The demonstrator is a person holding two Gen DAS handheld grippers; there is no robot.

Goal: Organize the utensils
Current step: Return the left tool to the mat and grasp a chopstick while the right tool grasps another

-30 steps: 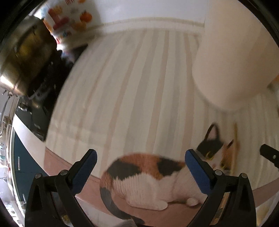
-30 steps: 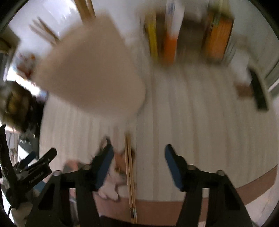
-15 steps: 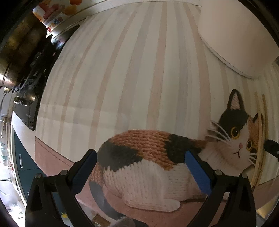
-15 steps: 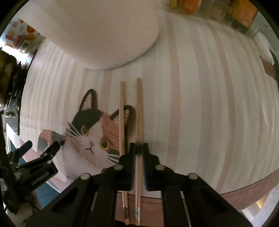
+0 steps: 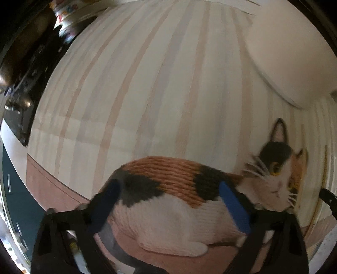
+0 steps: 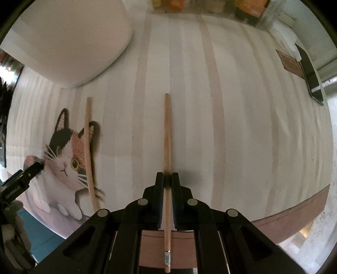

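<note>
My right gripper (image 6: 167, 179) is shut on a wooden chopstick (image 6: 167, 130) and holds it pointing forward, lifted off the striped mat (image 6: 231, 126). A second chopstick (image 6: 88, 147) lies on the mat to its left, across the printed cat's (image 6: 67, 156) ear. My left gripper (image 5: 170, 196) is open and empty, low over the cat's body (image 5: 168, 189). The second chopstick (image 5: 303, 156) also shows faintly at the right of the left wrist view. The left gripper's tip (image 6: 25, 175) shows at the left of the right wrist view.
A large white holder (image 6: 69, 40) stands at the back left of the mat; it also shows in the left wrist view (image 5: 290, 48). Bottles and packets (image 6: 210, 4) line the back. A dark flat object (image 6: 311, 73) lies at the right. Stove parts (image 5: 19, 69) lie left.
My right gripper closed on one chopstick, lifted it and moved it right, away from the other. My left gripper shifted slightly over the cat print and stayed open.
</note>
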